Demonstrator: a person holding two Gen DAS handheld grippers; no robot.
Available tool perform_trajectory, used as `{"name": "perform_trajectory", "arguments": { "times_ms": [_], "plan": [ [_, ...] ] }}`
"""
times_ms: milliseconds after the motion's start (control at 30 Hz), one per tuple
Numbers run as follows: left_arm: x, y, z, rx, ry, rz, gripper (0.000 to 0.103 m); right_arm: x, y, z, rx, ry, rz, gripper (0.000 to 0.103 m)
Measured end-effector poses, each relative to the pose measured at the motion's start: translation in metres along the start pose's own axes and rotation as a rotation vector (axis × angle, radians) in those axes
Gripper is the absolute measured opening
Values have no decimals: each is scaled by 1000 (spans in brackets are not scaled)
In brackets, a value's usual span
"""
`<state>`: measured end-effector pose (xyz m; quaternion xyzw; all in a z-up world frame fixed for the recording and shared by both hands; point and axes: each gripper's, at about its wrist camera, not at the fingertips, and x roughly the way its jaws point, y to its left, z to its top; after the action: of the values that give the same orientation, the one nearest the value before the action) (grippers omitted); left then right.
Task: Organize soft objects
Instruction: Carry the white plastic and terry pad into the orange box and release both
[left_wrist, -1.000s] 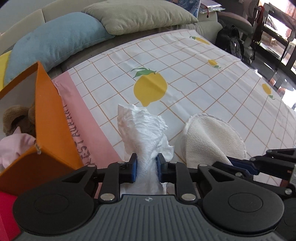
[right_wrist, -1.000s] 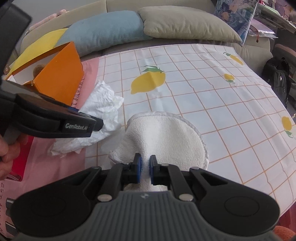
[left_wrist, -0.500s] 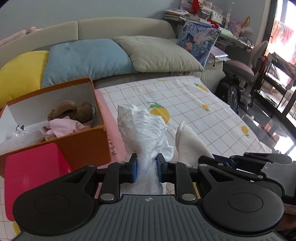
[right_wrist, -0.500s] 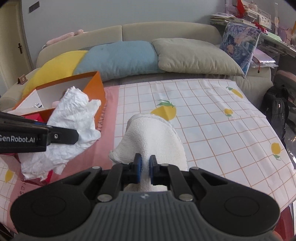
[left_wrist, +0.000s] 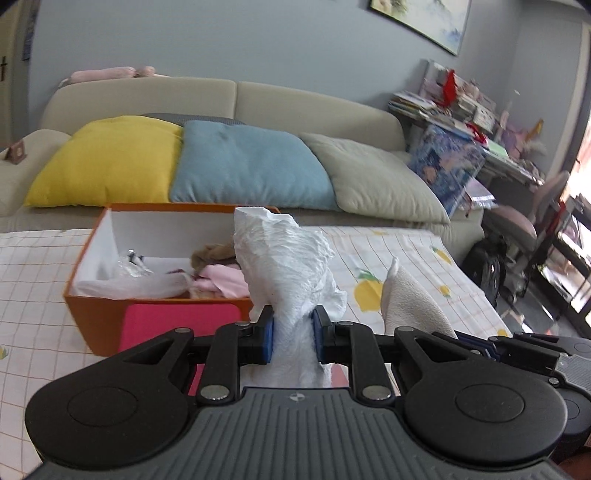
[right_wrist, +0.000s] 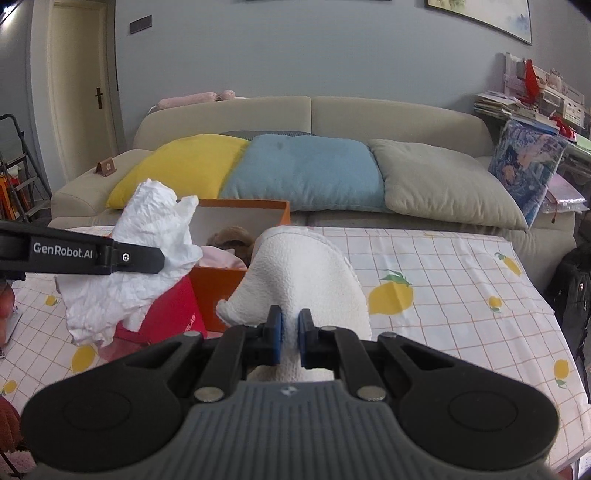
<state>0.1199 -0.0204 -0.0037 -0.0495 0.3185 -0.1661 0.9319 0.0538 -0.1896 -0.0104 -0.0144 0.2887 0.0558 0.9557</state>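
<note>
My left gripper (left_wrist: 293, 338) is shut on a crumpled white tissue (left_wrist: 291, 269), held up in the air in front of the orange box (left_wrist: 96, 314). In the right wrist view the same tissue (right_wrist: 140, 266) hangs at the left from the left gripper's finger (right_wrist: 110, 254). My right gripper (right_wrist: 290, 334) is shut on a cream fleecy round cloth (right_wrist: 306, 273), lifted above the table; that cloth (left_wrist: 410, 299) shows at the right of the left wrist view. The orange box (right_wrist: 221, 291) holds a brown plush toy (left_wrist: 214, 253), a pink cloth (left_wrist: 225, 280) and a clear plastic bag (left_wrist: 133, 280).
A red box (left_wrist: 181, 325) stands against the orange box's near side. The table carries a checked cloth with lemons (right_wrist: 461, 295). Behind it is a sofa with yellow (right_wrist: 181, 170), blue (right_wrist: 303, 170) and grey-green (right_wrist: 439, 181) cushions. A black backpack (left_wrist: 487, 266) and a chair (left_wrist: 517, 225) stand at right.
Both grippers rose from the table with their loads: the tissue and the fleecy cloth left the tablecloth. The views tilted up, bringing the orange box's inside and the sofa into sight.
</note>
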Motion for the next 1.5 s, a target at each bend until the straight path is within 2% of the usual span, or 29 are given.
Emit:
{"name": "perform_trajectory", "arguments": {
  "times_ms": [333,700,900,1233,1333,1500],
  "plan": [
    [-15,42,22,-51,-94,60,23,7,40,44,-102,-91,61,6],
    [5,74,50,-31,-121,118,23,52,74,93,-214,-130,118,6],
    [24,95,56,-26,-96,138,23,86,85,107,-259,-117,132,6],
    [66,144,67,-98,-23,174,23,161,74,120,-180,4,157,6],
    [82,146,66,-74,19,176,23,184,73,117,-160,66,166,7],
    [117,147,62,-25,113,181,23,213,85,112,-185,113,183,7]
  ]
}}
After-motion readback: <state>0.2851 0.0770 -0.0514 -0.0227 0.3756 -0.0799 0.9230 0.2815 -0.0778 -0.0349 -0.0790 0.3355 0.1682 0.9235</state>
